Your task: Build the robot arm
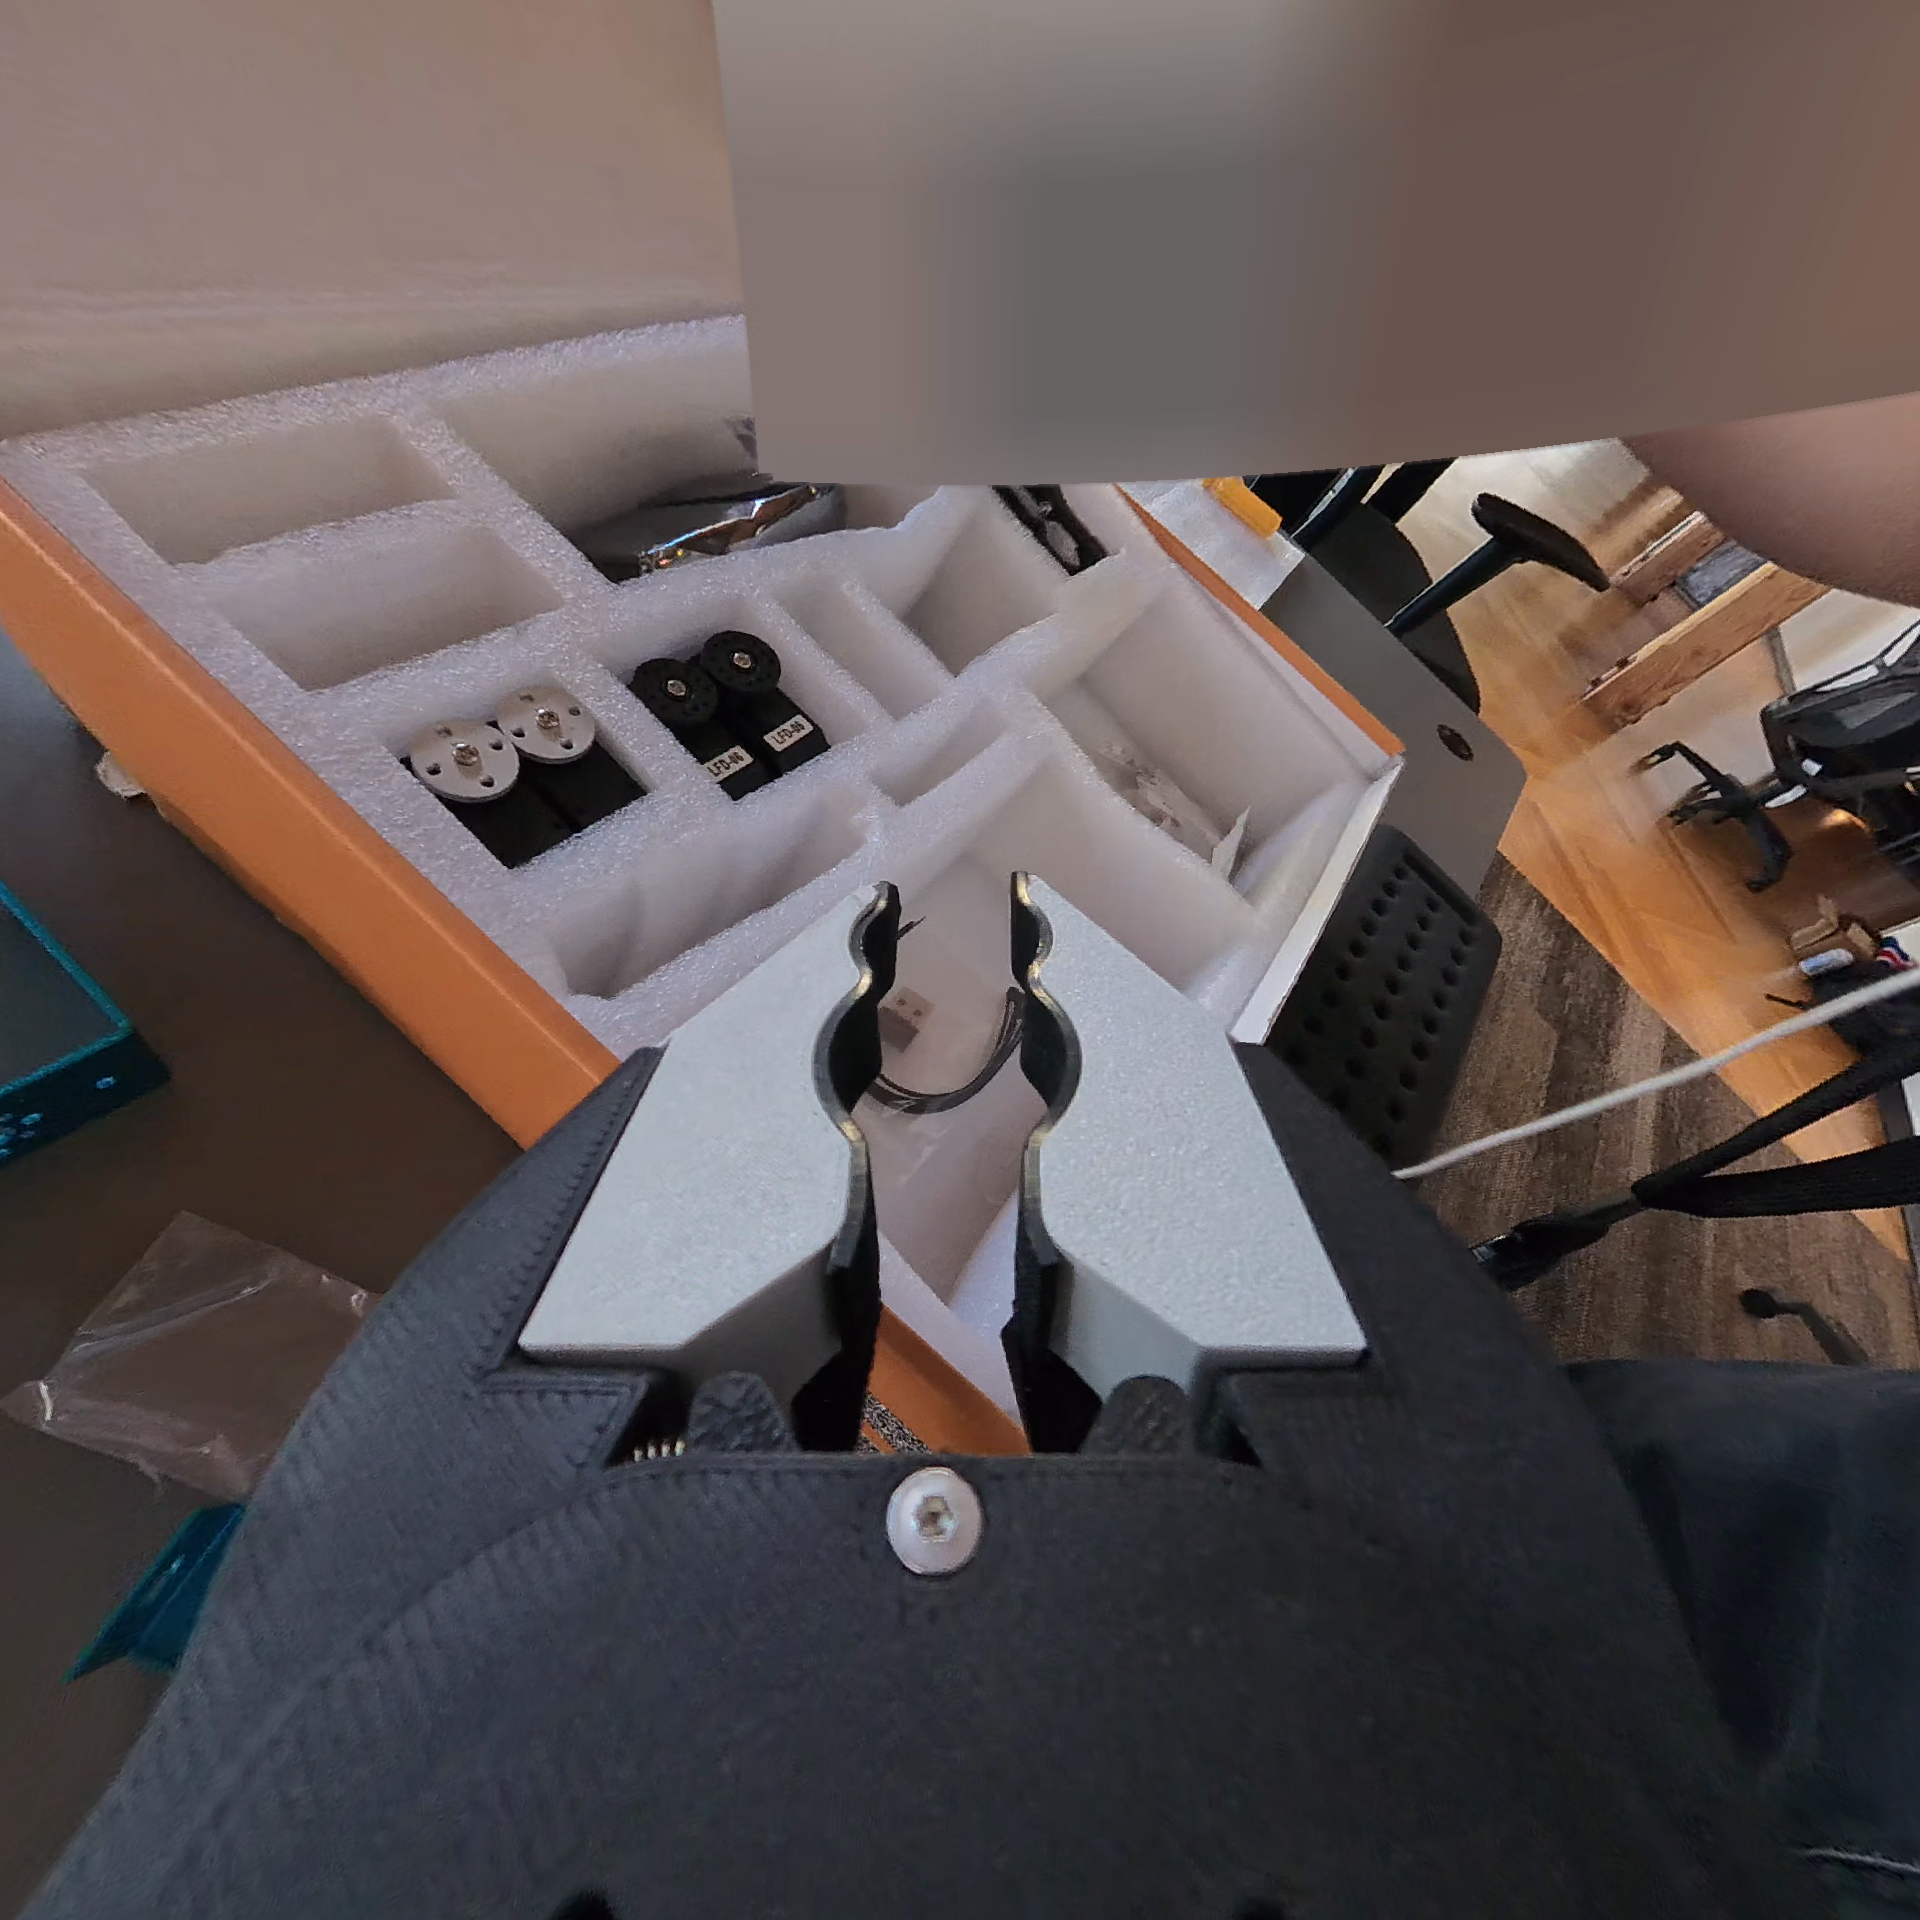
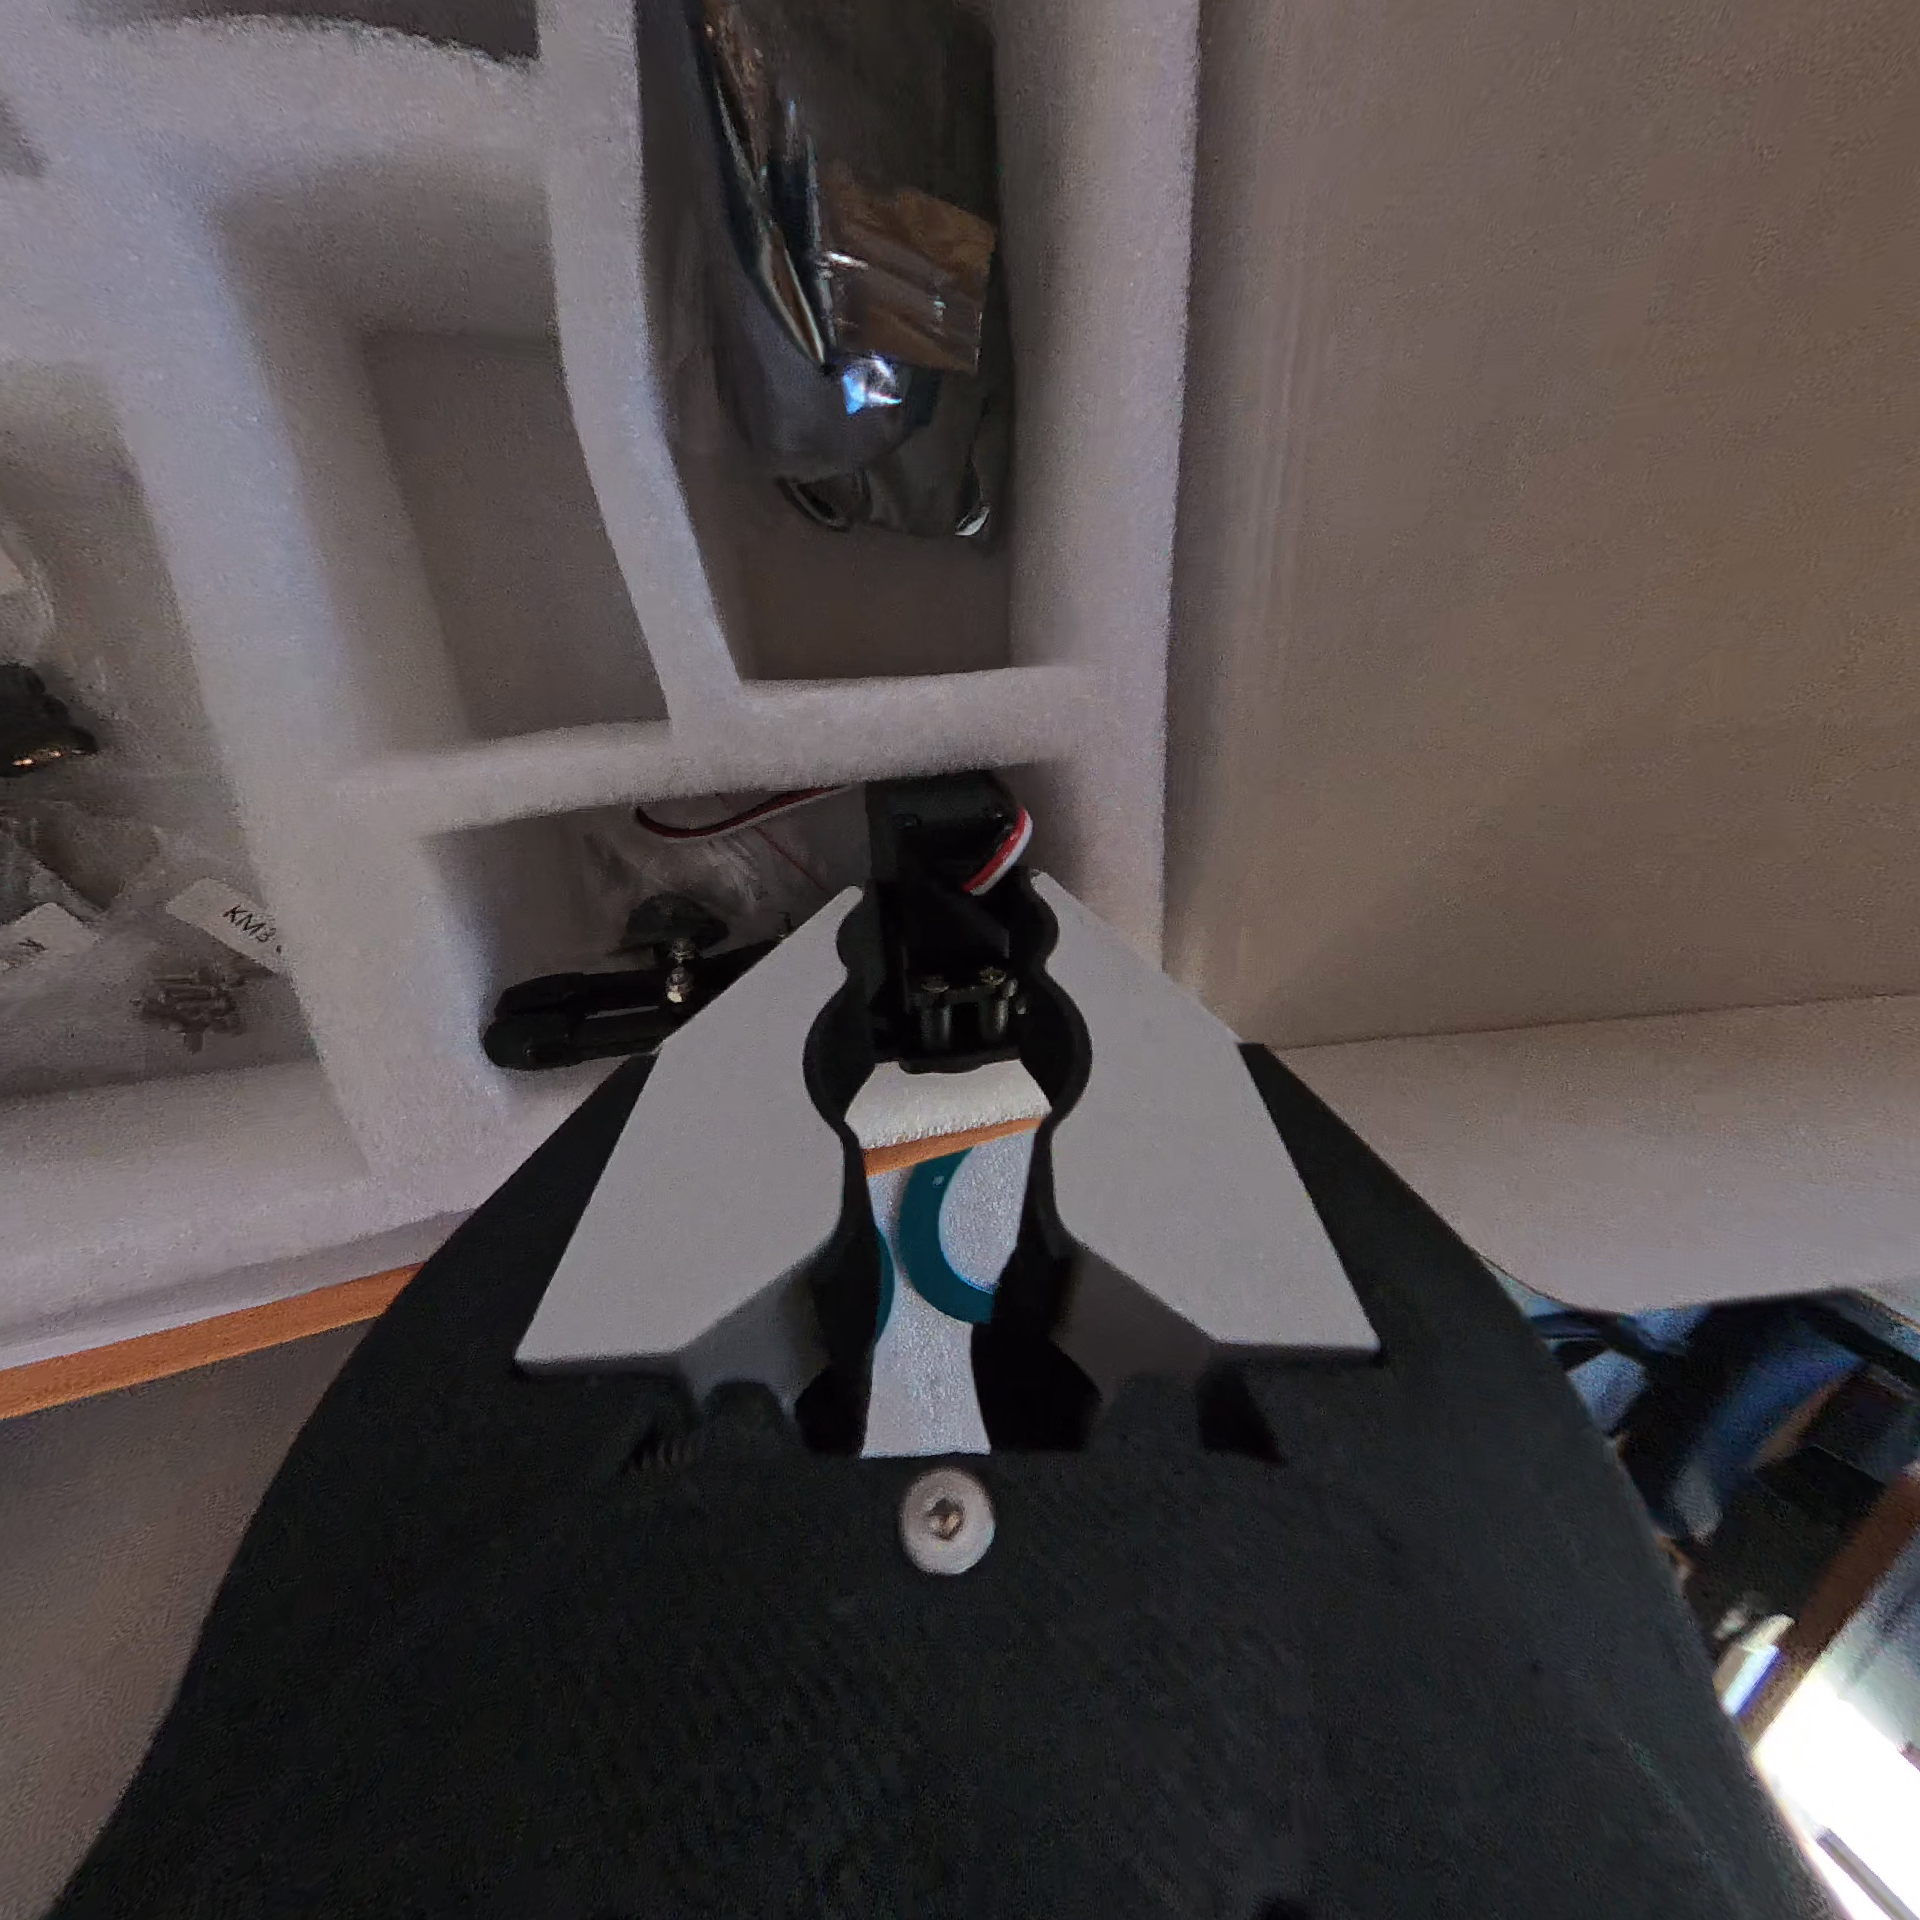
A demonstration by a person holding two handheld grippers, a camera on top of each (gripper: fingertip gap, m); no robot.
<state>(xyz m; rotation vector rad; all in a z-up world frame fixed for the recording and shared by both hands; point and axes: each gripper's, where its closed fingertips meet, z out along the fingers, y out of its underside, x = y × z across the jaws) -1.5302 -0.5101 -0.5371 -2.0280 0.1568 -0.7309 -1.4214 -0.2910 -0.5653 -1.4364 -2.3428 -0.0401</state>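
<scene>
An orange box [image 1: 343, 883] holds a white foam insert [image 1: 665, 613] with many compartments. My left gripper [image 1: 953, 891] is open and empty, above a near compartment that holds black wires [image 1: 935, 1091] with a small white connector [image 1: 906, 1013]. Two servos with silver horns [image 1: 509, 748] and two with black horns [image 1: 727, 691] sit in pockets beyond it. My right gripper [image 2: 948, 899] is shut on a black servo [image 2: 940, 935] with a red, white and black lead [image 2: 1003, 847], at a corner compartment of the foam [image 2: 727, 748]. I cannot tell whether the servo is lifted.
A silver foil bag [image 2: 842, 291] lies in a far pocket. A black part [image 2: 592, 1013] and small hardware bags [image 2: 197, 987] lie to the left of the right gripper. A teal board [image 1: 52, 1029] and a clear plastic bag [image 1: 197, 1340] lie on the dark table. A black perforated object [image 1: 1382, 977] stands by the box's right end. Across from one pair of fingers to the other is roughly 25 centimetres.
</scene>
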